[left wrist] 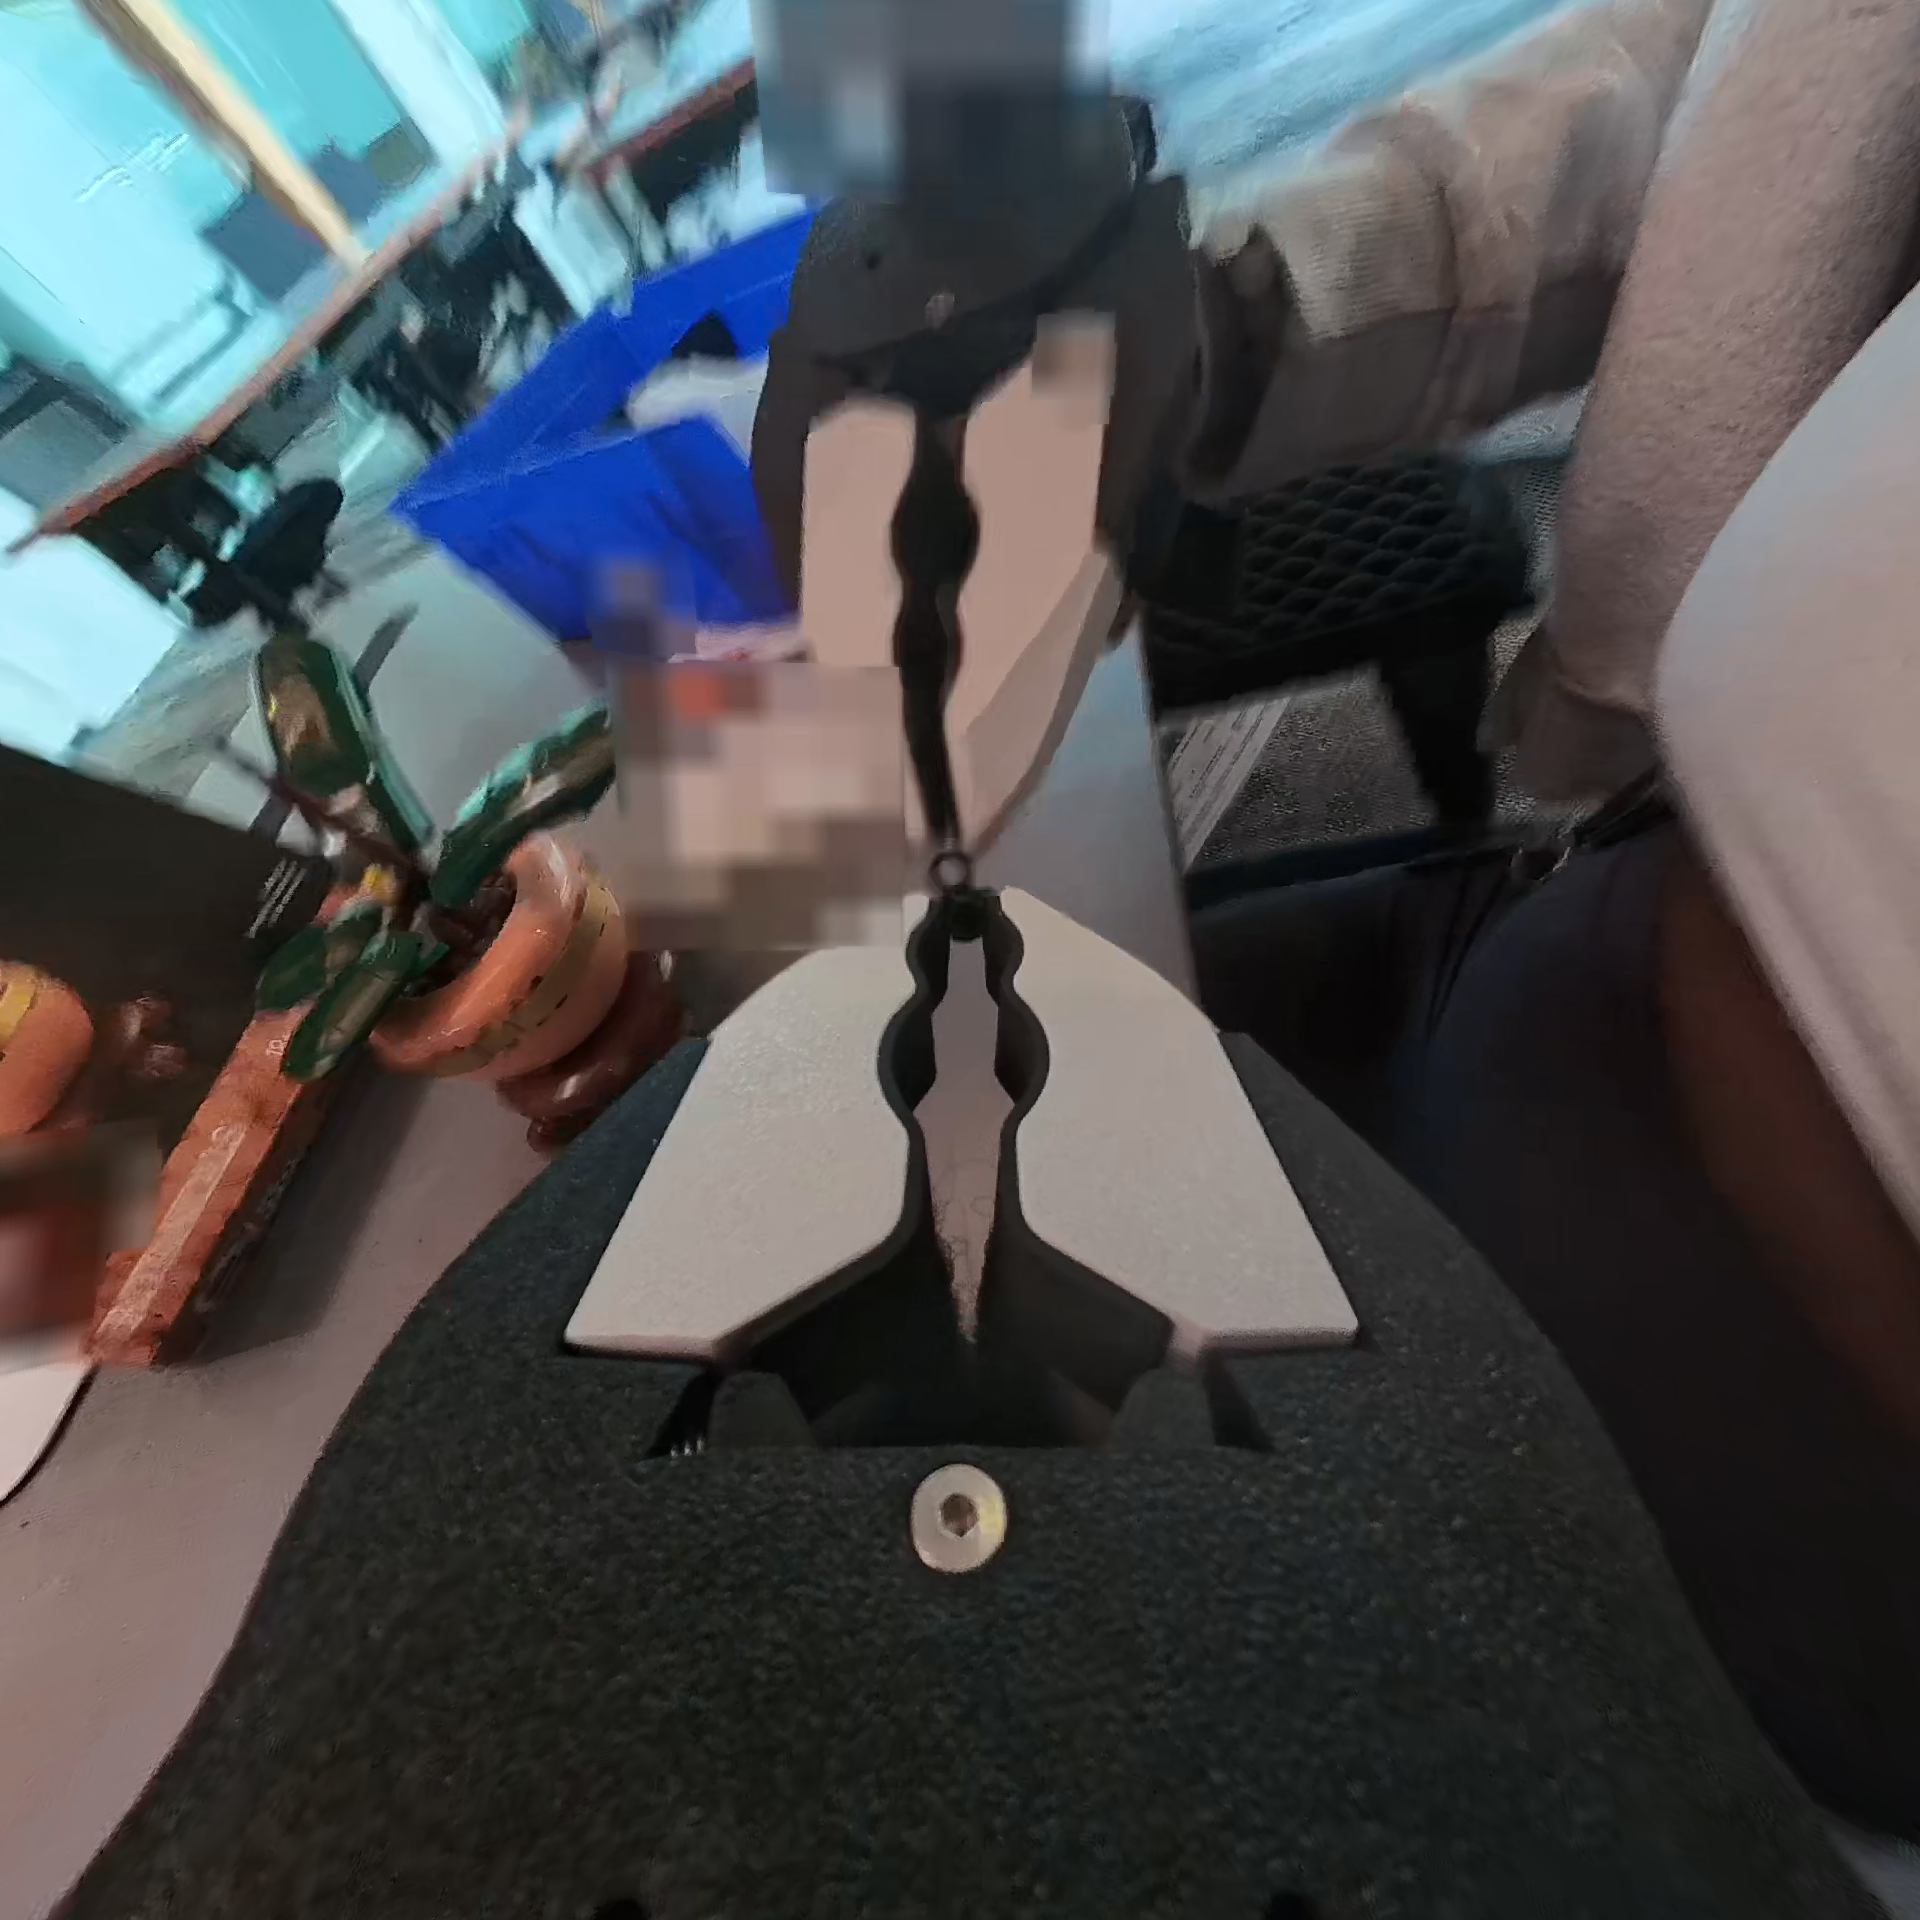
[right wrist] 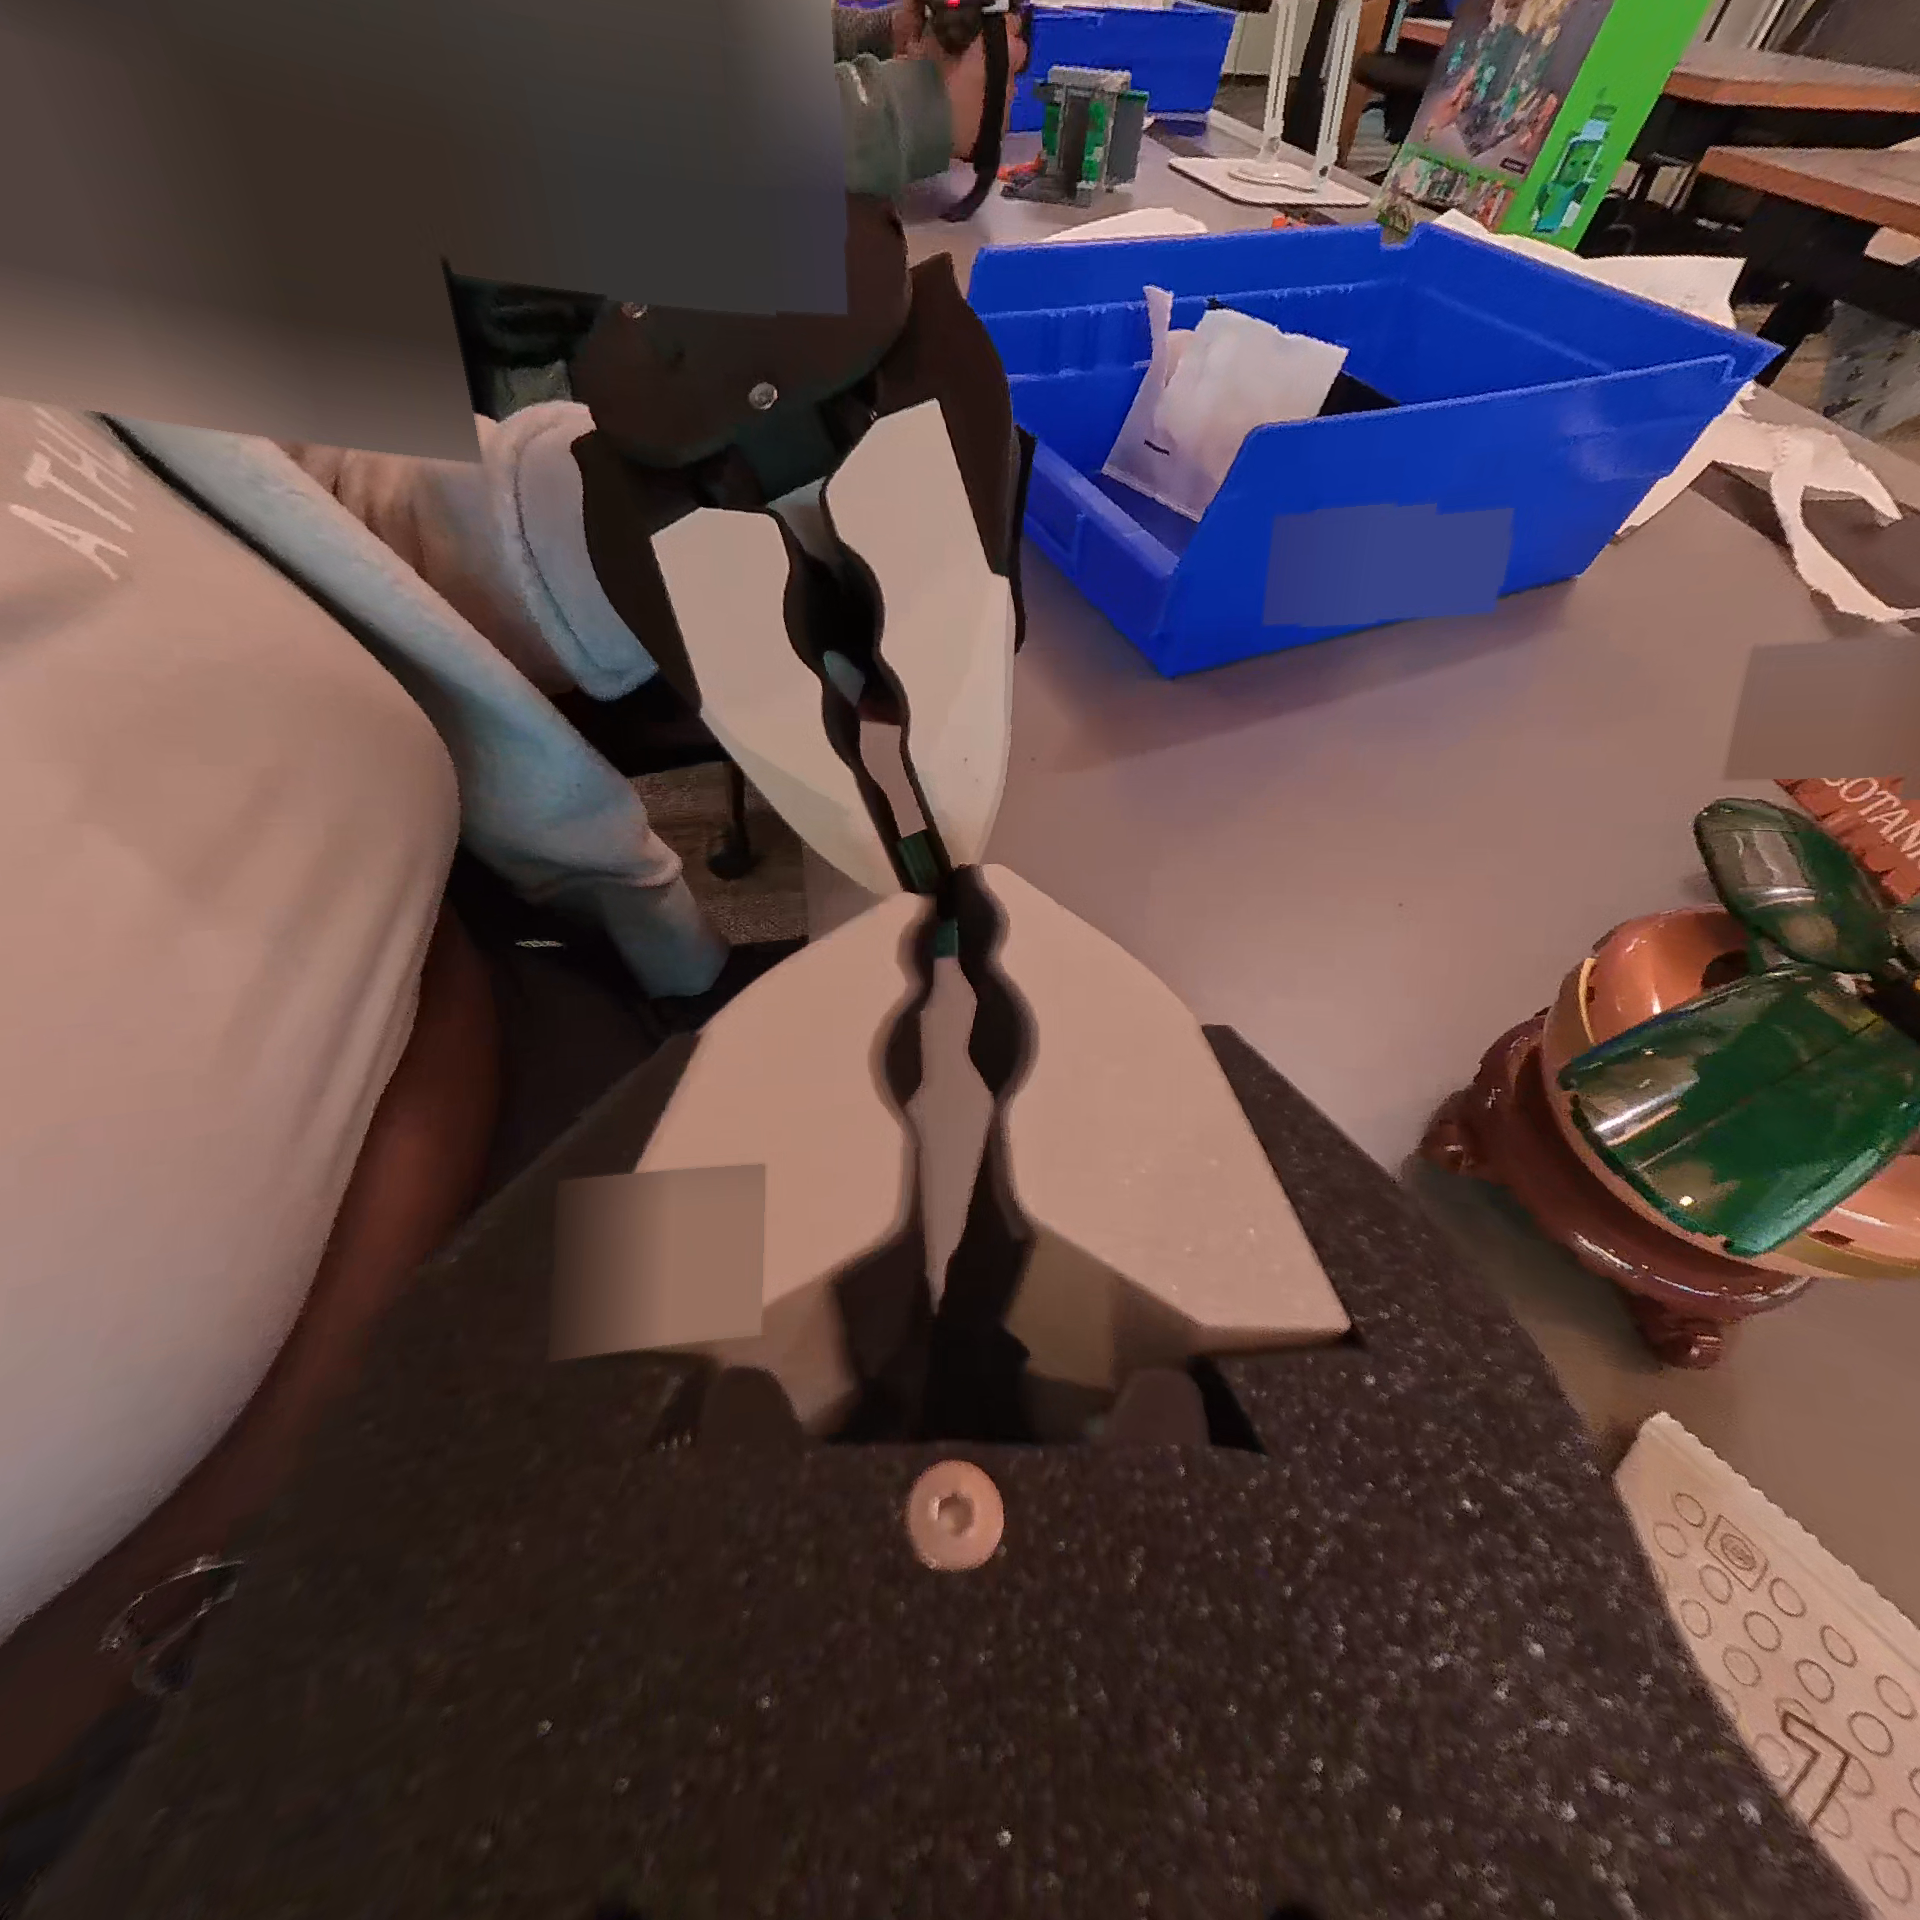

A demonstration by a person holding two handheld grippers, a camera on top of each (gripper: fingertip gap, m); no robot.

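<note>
1. Green and dark, a tiny plastic piece (right wrist: pixel 943 930) is pinched between the two grippers, which meet tip to tip above the grey table (right wrist: pixel 1299 831).
2. The left gripper (left wrist: pixel 961 914) is clenched on the piece's small ring end.
3. The right gripper (right wrist: pixel 951 925) is clenched on its green end.
4. It looks light, stiff and easy to drop; only the tips of the fingers can hold it.
5. Right of the right gripper's fingers stands a brick-built potted plant (right wrist: pixel 1704 1143); beyond them, a blue bin (right wrist: pixel 1351 582).
</note>
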